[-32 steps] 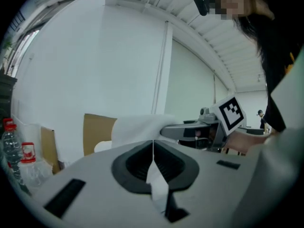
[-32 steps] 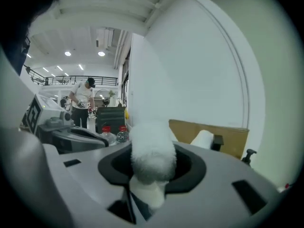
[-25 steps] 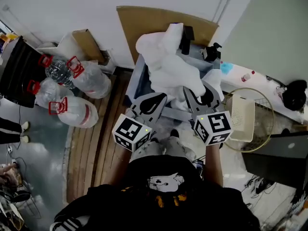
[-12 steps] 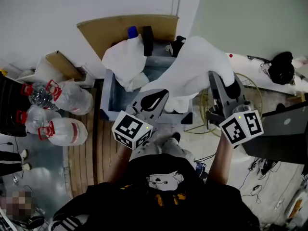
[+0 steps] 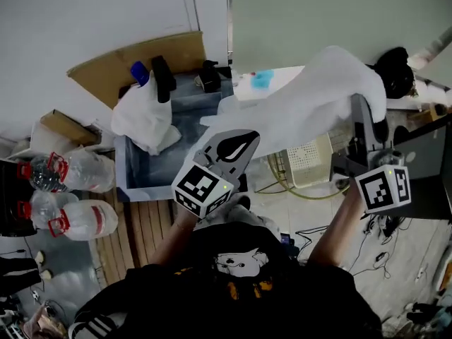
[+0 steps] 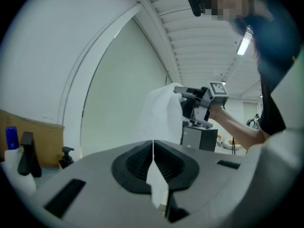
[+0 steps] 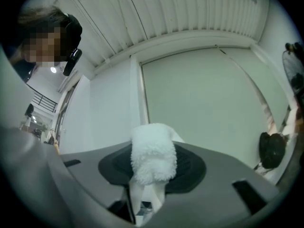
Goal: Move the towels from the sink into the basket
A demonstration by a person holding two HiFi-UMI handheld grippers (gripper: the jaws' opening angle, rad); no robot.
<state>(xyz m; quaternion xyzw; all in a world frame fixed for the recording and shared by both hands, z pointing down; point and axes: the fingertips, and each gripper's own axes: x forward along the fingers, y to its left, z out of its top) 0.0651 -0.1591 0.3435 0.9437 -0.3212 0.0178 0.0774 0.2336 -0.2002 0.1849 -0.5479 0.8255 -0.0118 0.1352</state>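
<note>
A large white towel (image 5: pixel 304 111) hangs stretched in the air between both grippers. My right gripper (image 5: pixel 371 122) is shut on its right end, which bulges as a fluffy roll (image 7: pixel 153 158) out of the jaws. My left gripper (image 5: pixel 236 141) holds the towel's lower left edge; its jaws stand closed with a thin white strip (image 6: pixel 156 184) between them. The towel spans the space above the round wire basket (image 5: pixel 282 182) with its cream liner. A second white towel (image 5: pixel 145 115) lies heaped in the grey sink (image 5: pixel 131 182) at the left.
Pump bottles (image 5: pixel 164 76) stand at the sink's back edge before a cardboard sheet (image 5: pixel 148 51). Large water bottles (image 5: pixel 74 171) lie on the floor at the left. A black bag (image 5: pixel 392 69) sits on the white counter; a laptop (image 5: pixel 431 182) and cables are at the right.
Both grippers have carried the towel out of the sink and to the right, over the basket. The right gripper has risen, and the towel is now stretched wider between them.
</note>
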